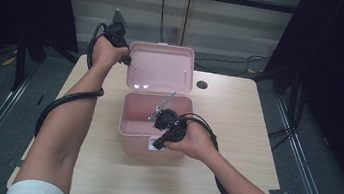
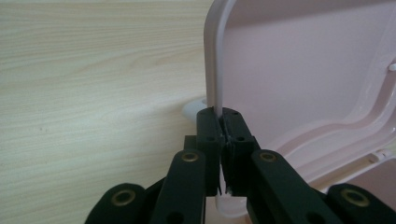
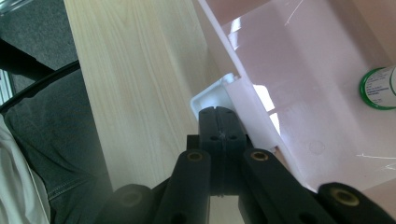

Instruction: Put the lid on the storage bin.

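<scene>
Opening step: left tongs (image 2: pixel 223 122) clamp edge of pink plastic box's (image 1: pixel 154 120) raised lid (image 2: pixel 215 56); right tongs (image 3: pixel 222 122) closed at box's white front latch (image 3: pixel 212 95) — next, release lid gently.

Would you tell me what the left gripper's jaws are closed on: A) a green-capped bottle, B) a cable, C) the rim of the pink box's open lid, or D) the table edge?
C: in the left gripper view the left gripper pinches the lid rim edge-on.
</scene>
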`<state>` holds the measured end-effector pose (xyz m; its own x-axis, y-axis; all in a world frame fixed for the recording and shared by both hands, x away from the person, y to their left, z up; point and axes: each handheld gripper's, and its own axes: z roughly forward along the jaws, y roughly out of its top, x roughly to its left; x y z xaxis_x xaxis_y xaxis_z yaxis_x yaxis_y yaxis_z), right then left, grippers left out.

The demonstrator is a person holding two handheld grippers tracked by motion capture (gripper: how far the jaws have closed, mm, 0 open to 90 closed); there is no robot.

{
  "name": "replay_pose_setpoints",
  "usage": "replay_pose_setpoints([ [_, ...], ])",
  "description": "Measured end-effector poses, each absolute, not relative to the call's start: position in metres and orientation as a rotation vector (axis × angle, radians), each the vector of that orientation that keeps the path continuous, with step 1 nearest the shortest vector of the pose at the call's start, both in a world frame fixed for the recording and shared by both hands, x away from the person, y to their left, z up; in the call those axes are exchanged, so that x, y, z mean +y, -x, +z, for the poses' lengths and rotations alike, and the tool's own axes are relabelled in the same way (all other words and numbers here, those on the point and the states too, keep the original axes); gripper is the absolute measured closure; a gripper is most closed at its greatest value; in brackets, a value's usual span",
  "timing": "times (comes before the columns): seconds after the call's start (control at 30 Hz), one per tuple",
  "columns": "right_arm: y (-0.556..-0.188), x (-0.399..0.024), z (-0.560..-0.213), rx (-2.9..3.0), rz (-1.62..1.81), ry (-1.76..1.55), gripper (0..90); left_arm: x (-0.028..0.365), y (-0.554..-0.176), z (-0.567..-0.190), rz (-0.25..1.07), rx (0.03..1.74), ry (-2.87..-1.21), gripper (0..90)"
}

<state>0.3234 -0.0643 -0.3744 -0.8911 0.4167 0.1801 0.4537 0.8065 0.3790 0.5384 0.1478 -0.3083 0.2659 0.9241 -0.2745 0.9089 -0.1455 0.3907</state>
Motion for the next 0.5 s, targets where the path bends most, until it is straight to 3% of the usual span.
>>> replay_pose_setpoints([
  [0.5, -0.324, -0.063, -0.374, -2.899, -0.636, 0.731, 90.0, 0.148, -0.527, -0.289, 0.02, 1.619, -2.131, 87.8],
])
